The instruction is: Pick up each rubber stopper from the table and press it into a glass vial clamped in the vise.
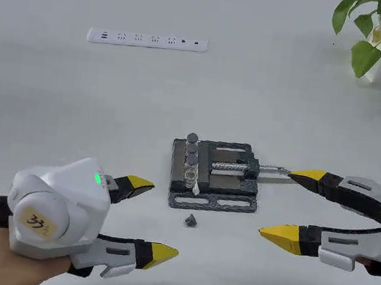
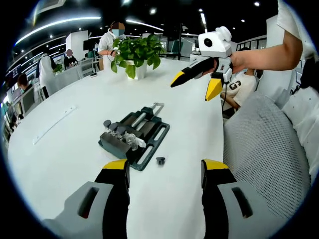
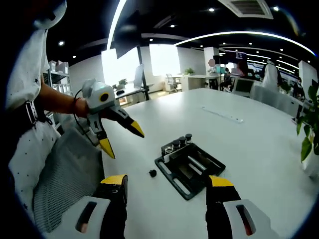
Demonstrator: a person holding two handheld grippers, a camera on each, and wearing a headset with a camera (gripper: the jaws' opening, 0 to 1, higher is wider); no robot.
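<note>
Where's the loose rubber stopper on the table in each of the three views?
Head view: the stopper lies just below centre, right in front of the vise.
Left gripper view: stopper near centre, just right of the vise's near end.
Right gripper view: stopper left of centre, beside the vise's left corner.
Shared landmark: the black vise.

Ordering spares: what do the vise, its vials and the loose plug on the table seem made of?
Flat black vise: probably metal, matt dark coat, with a bare shiny threaded screw. Front vial: see-through, likely clear glass. Small dark grey stopper on the white table: dull, no glint, probably rubber.
</note>
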